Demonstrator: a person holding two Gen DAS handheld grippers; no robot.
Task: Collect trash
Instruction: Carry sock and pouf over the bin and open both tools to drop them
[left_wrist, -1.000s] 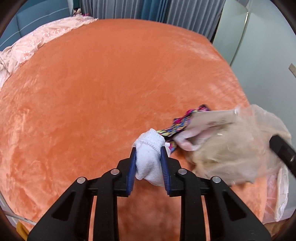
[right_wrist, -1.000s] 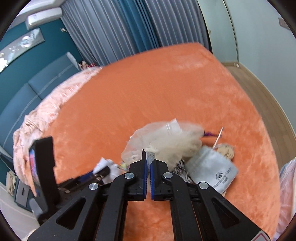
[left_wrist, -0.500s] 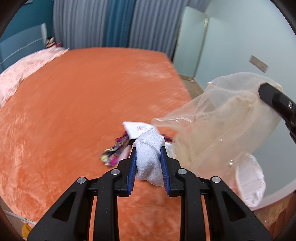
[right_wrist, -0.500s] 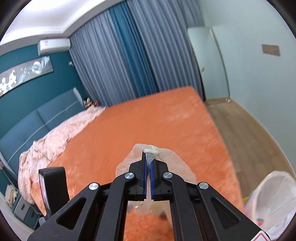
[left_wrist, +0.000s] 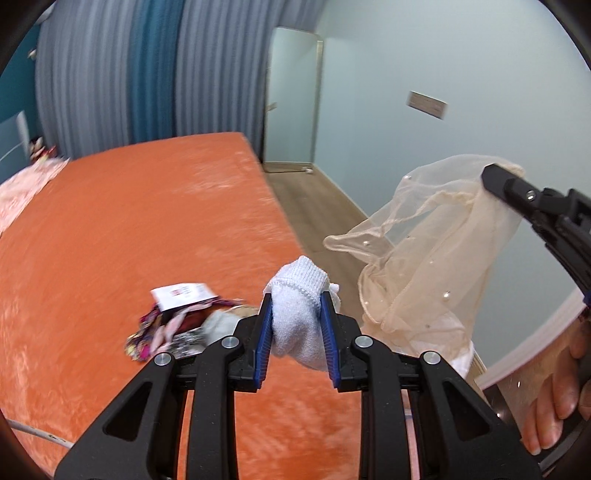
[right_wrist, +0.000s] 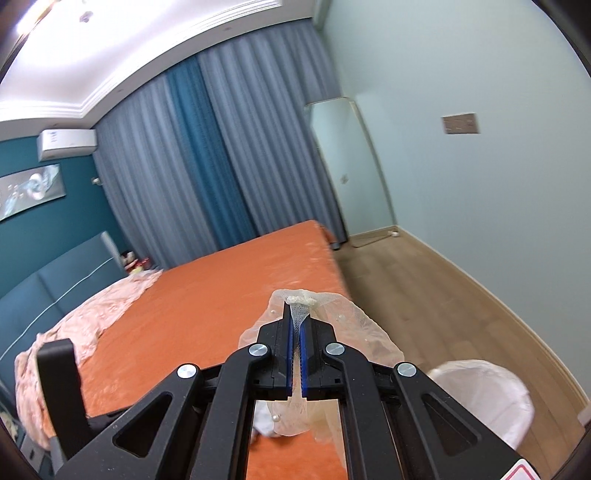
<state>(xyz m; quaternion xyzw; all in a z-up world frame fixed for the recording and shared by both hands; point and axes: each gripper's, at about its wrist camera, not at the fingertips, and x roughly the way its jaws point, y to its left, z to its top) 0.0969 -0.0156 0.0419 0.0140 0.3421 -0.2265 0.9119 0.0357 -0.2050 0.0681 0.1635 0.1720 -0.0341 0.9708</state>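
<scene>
From the left wrist view, the left tool (left_wrist: 296, 324) is clamped on a white sock (left_wrist: 300, 317), whose ribbed cuff pokes out past the blue pads (left_wrist: 264, 335) while the rest bulges between them. Below and to the left of that tool, a small heap of litter (left_wrist: 173, 325) lies on the orange bed (left_wrist: 122, 236) — a white card, patterned scraps and something pale, though the blur makes the pieces hard to tell apart. To the right of the sock and higher up, a sheer beige mesh bag (left_wrist: 432, 258) dotted with pearl beads hangs from the tip of the right tool (left_wrist: 496, 181), clear of the bed and in front of the pale wall. At the lower right edge a person's hand (left_wrist: 557, 398) wraps the handle of that tool. From the right wrist view, the right tool (right_wrist: 295, 314) is closed tight, its pads (right_wrist: 289, 347) pinching a strip of the mesh bag (right_wrist: 354, 332), which billows out ahead of the tool and droops below it. Down and to the right of this tool stands a bin lined with a white bag (right_wrist: 491, 398) on the wooden floor (right_wrist: 424, 291). To the tool's left the orange bed (right_wrist: 207, 306) stretches back toward grey and blue curtains (right_wrist: 207, 162), with a pink quilt (right_wrist: 85, 325) bunched at the far side.
</scene>
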